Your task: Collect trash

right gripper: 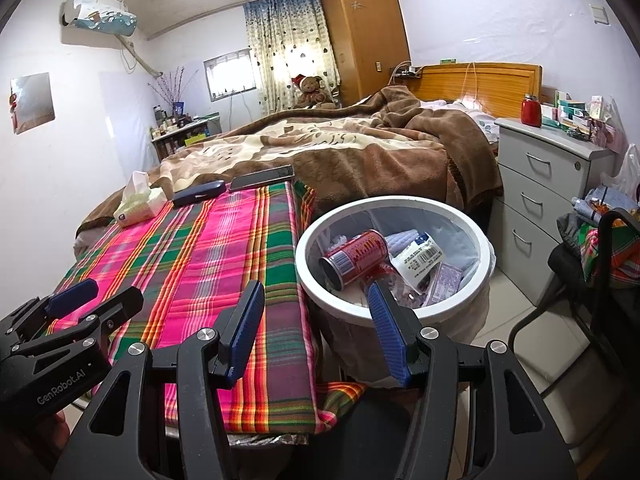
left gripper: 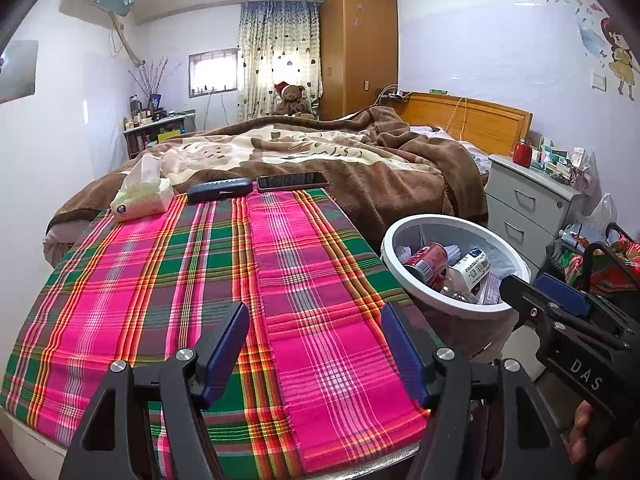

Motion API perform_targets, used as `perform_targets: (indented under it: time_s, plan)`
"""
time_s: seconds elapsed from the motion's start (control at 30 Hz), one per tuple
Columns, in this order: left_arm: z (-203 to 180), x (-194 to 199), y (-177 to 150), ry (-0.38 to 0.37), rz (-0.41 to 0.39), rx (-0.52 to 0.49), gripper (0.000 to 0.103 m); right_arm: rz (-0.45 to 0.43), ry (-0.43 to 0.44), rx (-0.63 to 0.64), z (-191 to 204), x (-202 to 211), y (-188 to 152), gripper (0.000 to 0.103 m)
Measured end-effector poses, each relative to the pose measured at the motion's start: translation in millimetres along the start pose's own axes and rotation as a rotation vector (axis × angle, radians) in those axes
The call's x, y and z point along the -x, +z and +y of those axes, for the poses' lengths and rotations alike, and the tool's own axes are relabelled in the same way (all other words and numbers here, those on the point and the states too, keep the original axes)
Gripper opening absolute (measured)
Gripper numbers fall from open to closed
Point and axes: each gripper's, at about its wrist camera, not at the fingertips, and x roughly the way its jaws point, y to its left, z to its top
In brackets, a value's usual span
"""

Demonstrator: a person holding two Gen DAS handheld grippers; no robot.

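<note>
Nearest the camera, the left gripper [left gripper: 314, 346] hangs over the plaid cloth [left gripper: 224, 280] with its 2 blue pads standing apart and nothing between them. The right gripper [right gripper: 316, 330] sits just beside it, over the cloth's right edge and the near rim of the white trash bin [right gripper: 476, 240]; its jaws are likewise spread and empty.

The bin stands on the floor against the right side of the cloth-covered surface. Inside it lie a red can [right gripper: 354, 258] on its side, a white labelled wrapper [right gripper: 420, 258], a pale purple packet [right gripper: 446, 282] and other scraps that are hard to make out.

At the far end of the cloth rest a tissue pack [left gripper: 140, 196], a dark blue case [left gripper: 219, 190] and a phone [left gripper: 292, 181], in a row from left to right. Beyond them a brown blanket [left gripper: 360, 160] covers the bed. A grey drawer unit [right gripper: 548, 184] stands to the right, and a teddy bear [left gripper: 293, 100] sits by the curtain.
</note>
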Motion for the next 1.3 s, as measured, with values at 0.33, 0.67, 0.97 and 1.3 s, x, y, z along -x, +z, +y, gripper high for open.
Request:
perform_targets:
  time_s: [0.33, 0.67, 0.97, 1.3]
  plan:
    - [-0.2, 3.1, 0.0, 0.006, -0.003, 0.005, 0.068, -0.001, 0.003, 0.004, 0.4, 1.4, 0.8, 0.056]
    - [0.1, 3.7, 0.3, 0.007, -0.003, 0.008, 0.068, 0.000, 0.001, 0.006, 1.9, 1.3, 0.6, 0.056]
    - [0.5, 3.3, 0.9, 0.005, 0.000, 0.008, 0.068, 0.001, 0.000, 0.005, 2.1, 1.0, 0.7, 0.056]
    - [0.8, 2.4, 0.5, 0.003, 0.002, 0.007, 0.068, 0.002, 0.000, 0.006, 2.8, 0.9, 0.6, 0.056]
